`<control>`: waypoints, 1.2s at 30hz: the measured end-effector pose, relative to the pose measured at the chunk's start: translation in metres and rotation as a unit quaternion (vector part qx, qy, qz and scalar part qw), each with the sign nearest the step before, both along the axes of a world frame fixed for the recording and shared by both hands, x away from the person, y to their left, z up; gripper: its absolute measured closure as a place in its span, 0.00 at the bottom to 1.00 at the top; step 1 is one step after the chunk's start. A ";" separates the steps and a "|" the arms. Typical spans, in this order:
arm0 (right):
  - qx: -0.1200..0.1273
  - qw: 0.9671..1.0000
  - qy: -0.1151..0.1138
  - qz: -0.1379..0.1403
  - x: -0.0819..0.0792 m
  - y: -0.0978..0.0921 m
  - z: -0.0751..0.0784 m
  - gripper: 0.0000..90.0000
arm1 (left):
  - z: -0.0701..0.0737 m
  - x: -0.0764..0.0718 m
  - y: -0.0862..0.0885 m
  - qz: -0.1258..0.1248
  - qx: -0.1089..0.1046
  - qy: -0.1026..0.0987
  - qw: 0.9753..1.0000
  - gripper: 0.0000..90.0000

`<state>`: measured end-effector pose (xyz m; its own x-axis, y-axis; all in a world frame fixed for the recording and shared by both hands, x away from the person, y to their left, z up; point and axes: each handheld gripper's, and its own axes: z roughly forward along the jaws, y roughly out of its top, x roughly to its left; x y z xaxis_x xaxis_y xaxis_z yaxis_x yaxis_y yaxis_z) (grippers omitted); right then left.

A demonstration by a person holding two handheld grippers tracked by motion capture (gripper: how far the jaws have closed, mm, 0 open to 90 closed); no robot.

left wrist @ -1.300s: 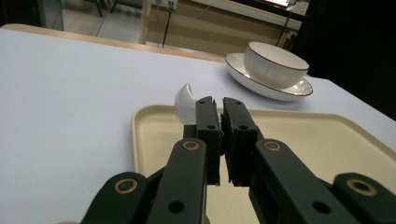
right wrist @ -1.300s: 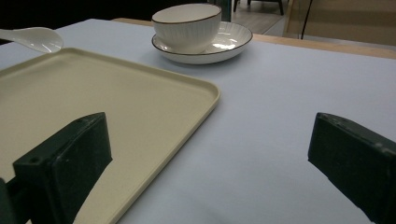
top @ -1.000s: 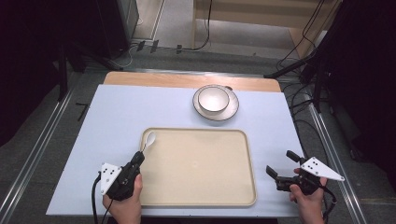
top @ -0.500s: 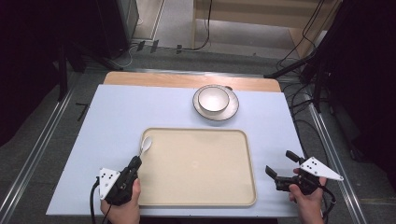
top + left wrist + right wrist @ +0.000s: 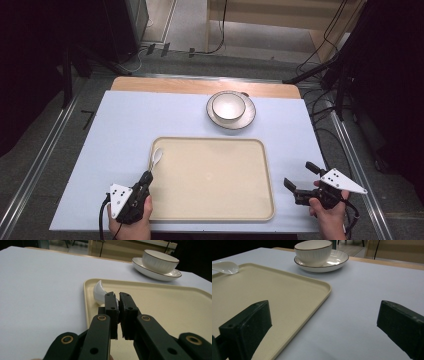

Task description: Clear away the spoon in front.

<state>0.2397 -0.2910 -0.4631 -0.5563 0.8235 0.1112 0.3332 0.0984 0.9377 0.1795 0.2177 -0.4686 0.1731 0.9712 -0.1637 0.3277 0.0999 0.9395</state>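
Observation:
A white ceramic spoon [image 5: 156, 156] lies along the left rim of the beige tray [image 5: 215, 175], its bowl pointing away from me. My left gripper [image 5: 147, 176] is shut on the spoon's handle. In the left gripper view the jaws press together right behind the spoon's bowl [image 5: 99, 291], which is tilted on its side. My right gripper [image 5: 299, 176] stands open over the white table to the right of the tray, holding nothing. In the right gripper view the spoon [image 5: 225, 267] shows at the tray's far corner.
A white bowl [image 5: 228, 106] sits on a saucer [image 5: 247, 117] behind the tray, near the table's far edge. The white tabletop [image 5: 125, 130] stretches left of the tray. Cables and stands lie on the floor beyond.
My left gripper has drawn back a little toward the near edge, and the spoon has slid back with it along the tray's left rim. The right gripper has stayed put.

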 end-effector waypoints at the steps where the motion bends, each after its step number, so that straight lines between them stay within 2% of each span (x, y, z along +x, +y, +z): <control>1: 0.000 1.000 0.001 0.000 0.000 0.000 0.000 0.00 | 0.000 0.000 0.000 -0.002 0.003 0.001 1.000 0.95; 3: 0.000 1.000 0.000 0.000 -0.001 0.001 0.000 0.00 | 0.000 0.001 0.000 -0.003 0.012 0.007 1.000 0.93; 4: 0.000 1.000 0.000 0.001 -0.001 0.001 0.000 0.00 | 0.001 0.002 0.000 -0.015 0.018 0.006 1.000 0.87; 5: 0.001 1.000 0.000 0.001 -0.001 0.001 0.000 0.00 | 0.003 0.003 -0.002 -0.015 0.036 0.007 0.999 0.78; 6: 0.000 1.000 0.002 0.001 0.000 0.001 0.000 0.00 | 0.004 0.004 -0.002 -0.018 0.039 0.009 0.999 0.67; 7: 0.001 1.000 0.003 0.001 0.000 0.001 0.000 0.00 | 0.004 0.006 -0.002 -0.025 0.031 0.015 0.999 0.62; 9: 0.001 1.000 0.003 0.001 0.000 0.002 0.000 0.00 | 0.005 0.006 0.000 -0.022 0.025 0.016 0.999 0.53; 13: 0.000 1.000 0.002 0.002 0.000 0.002 0.000 0.00 | 0.006 0.007 0.006 -0.016 0.012 0.010 1.000 0.46; 19: 0.002 1.000 0.002 0.002 0.000 0.002 0.000 0.00 | 0.014 0.011 0.011 -0.020 0.016 0.000 1.000 0.41; 20: 0.001 1.000 0.002 0.001 0.000 0.002 0.000 0.00 | 0.016 0.012 0.012 -0.024 0.008 -0.003 1.000 0.41; 25: -0.001 1.000 -0.001 0.001 0.000 0.001 0.000 0.00 | 0.031 0.017 0.013 -0.049 -0.001 0.003 0.999 0.29; 31: 0.000 1.000 -0.002 0.000 0.000 0.000 0.001 0.00 | 0.049 0.022 0.018 -0.091 -0.012 0.001 0.996 0.14; 34: 0.002 1.000 -0.001 -0.001 -0.001 0.000 0.001 0.00 | 0.055 0.025 0.023 -0.120 -0.015 0.000 0.993 0.02; 36: 0.001 1.000 -0.001 -0.001 -0.001 0.000 0.001 0.00 | 0.058 0.027 0.028 -0.139 -0.027 -0.008 0.990 0.00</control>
